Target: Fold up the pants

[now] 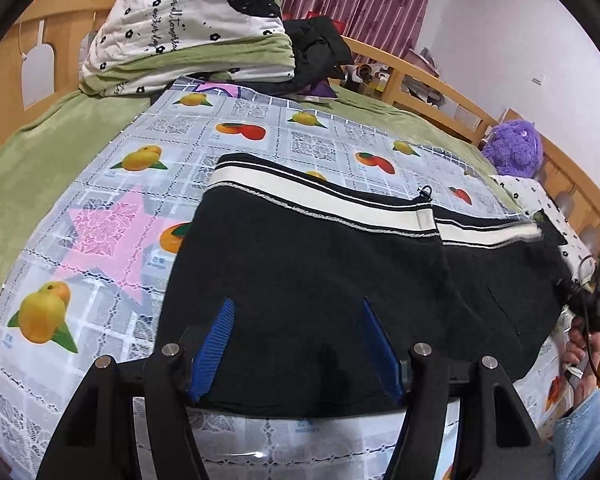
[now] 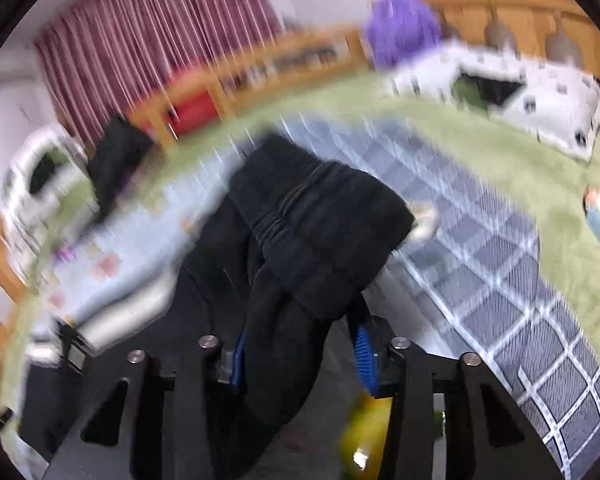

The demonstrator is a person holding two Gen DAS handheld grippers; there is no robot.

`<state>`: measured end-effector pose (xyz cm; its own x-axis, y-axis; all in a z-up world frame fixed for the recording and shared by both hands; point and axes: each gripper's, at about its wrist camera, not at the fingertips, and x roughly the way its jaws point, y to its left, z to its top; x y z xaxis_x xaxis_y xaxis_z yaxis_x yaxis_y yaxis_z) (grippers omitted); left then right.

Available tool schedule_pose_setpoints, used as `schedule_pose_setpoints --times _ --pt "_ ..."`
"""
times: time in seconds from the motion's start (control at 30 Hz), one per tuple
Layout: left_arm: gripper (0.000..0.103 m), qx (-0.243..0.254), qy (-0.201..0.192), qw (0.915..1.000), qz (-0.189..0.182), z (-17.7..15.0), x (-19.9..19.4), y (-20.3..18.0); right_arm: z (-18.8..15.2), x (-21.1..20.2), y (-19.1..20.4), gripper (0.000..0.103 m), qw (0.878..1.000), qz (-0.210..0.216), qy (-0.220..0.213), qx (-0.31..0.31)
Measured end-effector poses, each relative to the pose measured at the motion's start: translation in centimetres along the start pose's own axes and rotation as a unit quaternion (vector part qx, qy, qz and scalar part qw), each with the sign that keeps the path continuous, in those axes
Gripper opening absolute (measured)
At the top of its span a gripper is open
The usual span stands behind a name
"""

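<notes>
Pants (image 1: 320, 280) look soft and floppy, so grab near the waistband; left gripper (image 1: 296, 344) sits open over them, right gripper (image 2: 300, 344) seems clamped on a bunched end, though it's blurry.

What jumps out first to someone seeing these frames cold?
The black pants with white side stripes, spread over the fruit-print cloth on the bed. Then the right gripper, its blue pads closed on a bunched black end of the pants, in a motion-blurred view. The left gripper sits open over the near edge.
</notes>
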<state>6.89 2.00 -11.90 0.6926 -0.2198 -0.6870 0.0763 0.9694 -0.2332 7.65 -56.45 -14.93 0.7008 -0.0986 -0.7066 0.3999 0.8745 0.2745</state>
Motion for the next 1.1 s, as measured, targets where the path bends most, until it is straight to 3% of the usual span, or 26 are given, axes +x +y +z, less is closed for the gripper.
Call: schedule_pose_setpoints --times 0.03,0.07,0.13,0.2,0.3,0.47,0.53,0.63,0.67,0.73,0.77,0.83,0.97,1.1 --pt "0.063 -0.001 0.000 1.0000 0.007 0.0 0.0 0.1 -0.8 1.8 -1.0 0.046 0.999 -0.011 0.045 0.017" --pt "0.063 -0.005 0.001 0.9999 0.013 0.0 -0.1 0.4 -1.4 1.9 -1.8 0.046 0.999 0.001 0.046 0.029" --pt "0.063 -0.020 0.003 0.9996 0.019 0.0 -0.3 1.4 -1.9 0.0 -2.5 0.053 0.999 0.001 0.018 0.030" --pt "0.063 -0.041 0.000 0.9990 0.019 -0.3 -0.9 3.0 -2.2 -2.4 -1.9 0.059 0.999 -0.041 -0.013 0.009" --pt "0.063 -0.071 0.007 0.9972 0.023 -1.1 -1.1 5.6 -3.2 -4.9 -1.0 0.063 0.998 -0.052 -0.029 -0.003" --pt "0.063 -0.135 0.059 0.9887 -0.029 -2.7 1.7 9.5 -6.7 -7.1 1.8 0.063 1.000 -0.022 -0.015 -0.001" --pt "0.062 -0.147 0.036 0.9875 -0.043 -3.2 1.9 9.6 -8.0 -7.7 2.5 0.063 1.000 -0.013 -0.015 -0.002" --pt "0.060 -0.146 0.047 0.9850 -0.079 -2.9 2.8 8.5 -9.3 -7.8 4.7 0.063 1.000 -0.007 -0.018 -0.013" --pt "0.053 -0.147 0.048 0.9856 -0.069 -2.6 3.0 8.1 -9.5 -7.7 5.2 0.063 1.000 -0.004 -0.019 -0.013" --pt "0.041 -0.134 0.056 0.9888 -0.032 -2.0 3.4 7.4 -9.8 -7.8 6.1 0.063 1.000 0.007 -0.019 -0.010" --pt "0.027 -0.133 0.054 0.9894 -0.021 -1.6 3.1 7.3 -9.9 -8.0 6.5 0.063 1.000 0.012 -0.020 -0.010" --pt "0.020 -0.130 0.034 0.9908 -0.021 -0.9 1.7 7.0 -10.2 -8.3 6.9 0.063 0.999 0.012 -0.025 -0.016" --pt "0.015 -0.013 -0.043 0.9976 0.053 1.5 -2.3 0.3 -10.6 -9.1 6.8 0.063 0.999 0.008 -0.038 -0.024" --pt "0.014 0.059 -0.072 0.9956 -0.007 3.7 -4.0 -8.4 -10.9 -9.1 4.7 0.063 1.000 0.017 -0.027 -0.003"
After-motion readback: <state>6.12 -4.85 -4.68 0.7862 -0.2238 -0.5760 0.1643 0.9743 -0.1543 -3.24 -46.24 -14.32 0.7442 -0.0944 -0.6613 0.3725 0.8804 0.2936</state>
